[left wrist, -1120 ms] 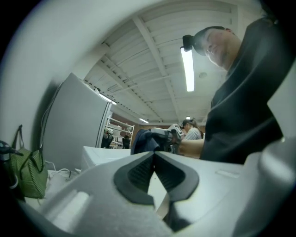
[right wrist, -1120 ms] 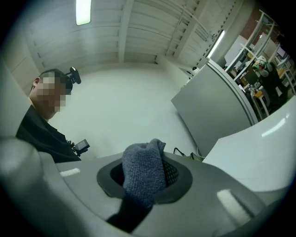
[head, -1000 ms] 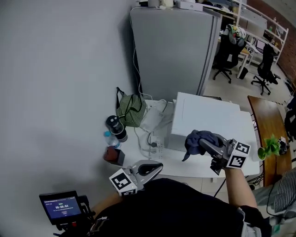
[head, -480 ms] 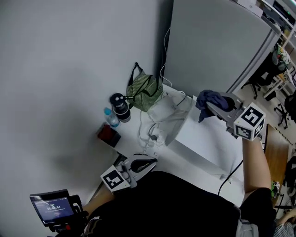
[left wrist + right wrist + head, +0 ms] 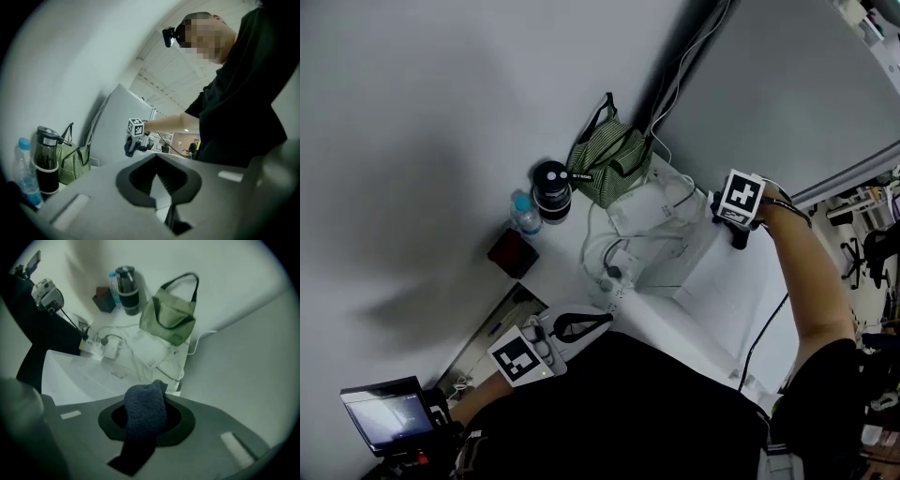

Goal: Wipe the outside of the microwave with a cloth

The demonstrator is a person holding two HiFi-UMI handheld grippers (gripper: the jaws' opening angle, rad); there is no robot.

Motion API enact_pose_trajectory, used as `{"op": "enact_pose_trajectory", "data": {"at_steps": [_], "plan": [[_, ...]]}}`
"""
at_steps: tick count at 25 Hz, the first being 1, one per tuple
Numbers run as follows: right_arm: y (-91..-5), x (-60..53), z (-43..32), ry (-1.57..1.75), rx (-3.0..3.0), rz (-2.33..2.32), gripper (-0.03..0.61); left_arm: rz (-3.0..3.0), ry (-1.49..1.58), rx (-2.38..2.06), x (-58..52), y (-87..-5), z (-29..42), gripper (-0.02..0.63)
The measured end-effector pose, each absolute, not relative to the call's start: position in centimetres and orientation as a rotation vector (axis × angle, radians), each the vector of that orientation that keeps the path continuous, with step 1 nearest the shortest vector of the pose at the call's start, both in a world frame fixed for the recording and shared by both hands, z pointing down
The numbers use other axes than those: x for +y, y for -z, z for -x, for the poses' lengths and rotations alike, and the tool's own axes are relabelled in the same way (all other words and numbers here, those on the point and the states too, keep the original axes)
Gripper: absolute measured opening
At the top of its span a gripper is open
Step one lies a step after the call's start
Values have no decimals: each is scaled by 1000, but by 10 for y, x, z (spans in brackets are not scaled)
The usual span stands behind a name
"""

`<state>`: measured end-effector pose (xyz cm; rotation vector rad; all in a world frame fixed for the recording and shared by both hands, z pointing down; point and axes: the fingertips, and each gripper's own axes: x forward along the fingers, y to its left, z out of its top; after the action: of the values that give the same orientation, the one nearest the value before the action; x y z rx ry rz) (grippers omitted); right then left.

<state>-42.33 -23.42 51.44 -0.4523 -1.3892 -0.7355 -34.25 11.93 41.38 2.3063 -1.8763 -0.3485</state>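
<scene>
Right gripper [image 5: 146,400] is clenching a dark blue cloth [image 5: 143,423] at the far edge of the white microwave [image 5: 712,291], near the green bag [image 5: 607,159]; can't tell if the cloth's touching it; left gripper [image 5: 581,326] is hanging low by the person's body, jaws pressed together on nothing; a tumbler [image 5: 551,187] is sitting by the wall.

Plain grey wall [image 5: 412,94] meets a tall grey cabinet [image 5: 787,84] behind a white table [image 5: 570,265].

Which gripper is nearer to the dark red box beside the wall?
Left. The left gripper is a short way in front of the dark red box; the right gripper is farther off, at the microwave's far end.
</scene>
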Motion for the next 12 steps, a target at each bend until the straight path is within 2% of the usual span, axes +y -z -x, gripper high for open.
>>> {"op": "enact_pose_trajectory", "data": {"at_steps": [5, 12], "plan": [[-576, -242, 424, 695, -996, 492, 78, -2221, 412, -1903, 122, -433, 369, 3], [-655, -250, 415, 618, -780, 487, 77, -2136, 389, -1943, 138, -450, 377, 3]]}}
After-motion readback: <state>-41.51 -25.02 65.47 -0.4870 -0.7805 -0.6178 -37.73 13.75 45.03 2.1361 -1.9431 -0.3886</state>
